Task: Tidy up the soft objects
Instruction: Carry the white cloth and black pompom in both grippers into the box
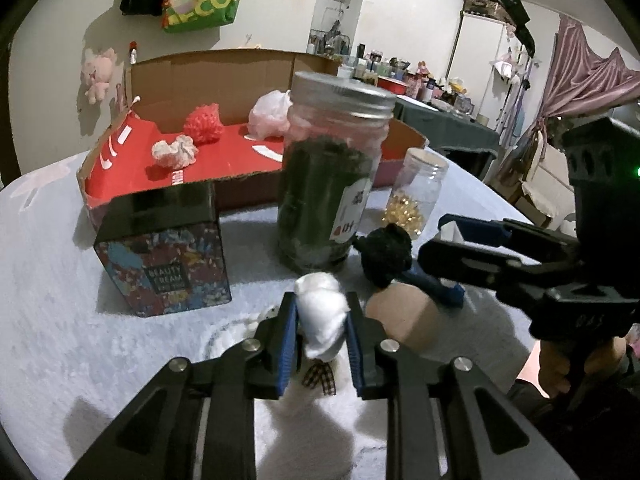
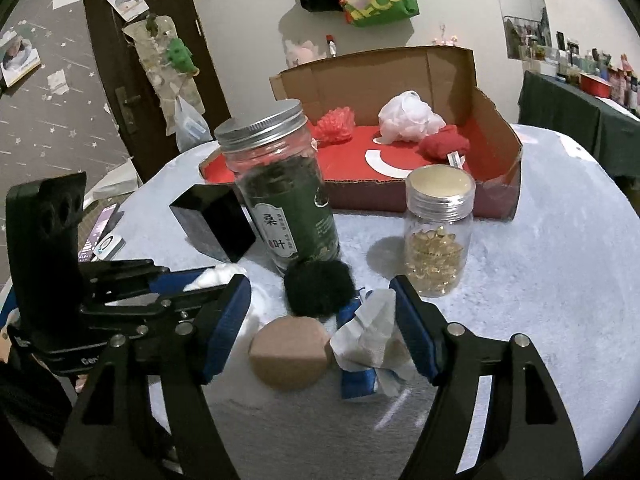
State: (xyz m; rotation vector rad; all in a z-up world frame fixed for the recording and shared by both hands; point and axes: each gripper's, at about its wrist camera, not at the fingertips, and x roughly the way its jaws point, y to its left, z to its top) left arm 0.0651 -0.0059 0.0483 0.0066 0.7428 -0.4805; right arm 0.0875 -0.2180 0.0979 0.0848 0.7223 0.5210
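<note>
Two grippers are working over a table covered in pale fleecy cloth. The left gripper is pinching a white fluffy toy between its blue pads, the toy's head bulging above the fingers and a checked bow showing below them; its body is lying on the table under the gripper. The right gripper is standing wide open, its pads touching nothing, with a crumpled white and blue pouch lying on the table between its fingers and a tan round puff just to the left of the pouch. One black fuzzy ball is sitting beyond them, touching the foot of the tall jar.

Two jars are standing on the table: the tall one with a metal lid and dark green leaves inside, and a smaller jar holding golden capsules. One dark box with a painted side is standing left of the tall jar. Behind, one cardboard tray with a red floor is holding four soft things across the two views: a red mesh ball, a white mesh ball, a red cloth bundle and a pale scrunchie.

Both grippers are pointing forward and downward at the table, the right one lying close beside the left.
</note>
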